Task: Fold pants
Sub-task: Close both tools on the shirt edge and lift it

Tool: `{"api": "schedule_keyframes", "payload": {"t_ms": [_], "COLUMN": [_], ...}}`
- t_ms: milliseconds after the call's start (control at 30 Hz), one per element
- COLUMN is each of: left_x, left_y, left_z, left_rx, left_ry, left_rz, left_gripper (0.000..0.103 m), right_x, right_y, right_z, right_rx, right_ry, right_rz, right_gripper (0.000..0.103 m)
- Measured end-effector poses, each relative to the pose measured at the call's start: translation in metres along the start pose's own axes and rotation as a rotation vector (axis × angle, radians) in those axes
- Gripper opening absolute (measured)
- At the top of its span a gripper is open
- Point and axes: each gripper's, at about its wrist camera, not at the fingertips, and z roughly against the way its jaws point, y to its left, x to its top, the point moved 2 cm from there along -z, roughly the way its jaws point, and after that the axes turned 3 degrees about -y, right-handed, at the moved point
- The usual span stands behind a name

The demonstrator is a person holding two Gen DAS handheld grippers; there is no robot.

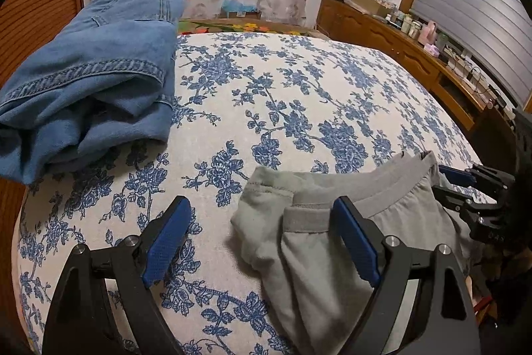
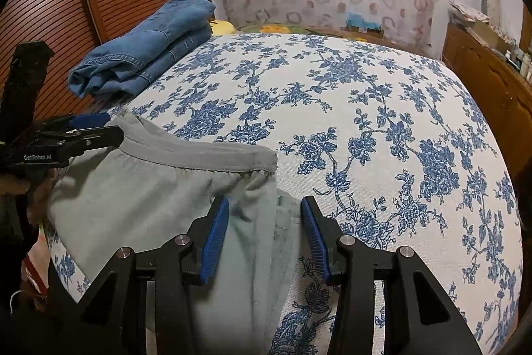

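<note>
— Near bed's [image 2: 382, 95] front edge: grey pants [image 2: 139, 188], waistband toward far edge, legs hanging off front. Jeans [image 2: 143, 55], folded, at far left corner.
— Grippers?
— Left gripper [image 1: 262, 238] spread wide, straddling waistband corner, gripping nothing. Right gripper [image 2: 264, 235] half-spread astride pants' right edge, pads not visibly pressing. Probably poised to pinch corners for folding.

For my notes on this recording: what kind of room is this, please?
Most likely a bedroom: a bed with a blue floral sheet, folded jeans on it, and a wooden dresser crowded with bottles.
</note>
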Motion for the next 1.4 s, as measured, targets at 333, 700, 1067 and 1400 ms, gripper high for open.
{"api": "schedule_keyframes", "payload": {"t_ms": [333, 700, 1067, 1400], "left_x": [0.001, -0.002, -0.006, -0.001], "left_y": [-0.009, -0.013, -0.008, -0.025], "left_z": [-0.006, -0.007, 0.001, 0.040], "left_rx": [-0.014, -0.034, -0.123, -0.128], "left_ry": [0.015, 0.013, -0.001, -0.111], "left_rz": [-0.023, -0.031, 0.002, -0.030], "left_gripper": [0.070, 0.056, 0.025, 0.016], "right_x": [0.000, 0.000, -0.001, 0.000], "right_y": [0.001, 0.004, 0.006, 0.007], "right_z": [0.000, 0.000, 0.000, 0.024], "right_rx": [-0.001, 0.033, 0.070, 0.093], "right_ry": [-0.002, 0.004, -0.005, -0.077], "right_rz": [0.003, 0.022, 0.018, 0.003], "right_gripper": [0.047, 0.030, 0.013, 0.012]}}
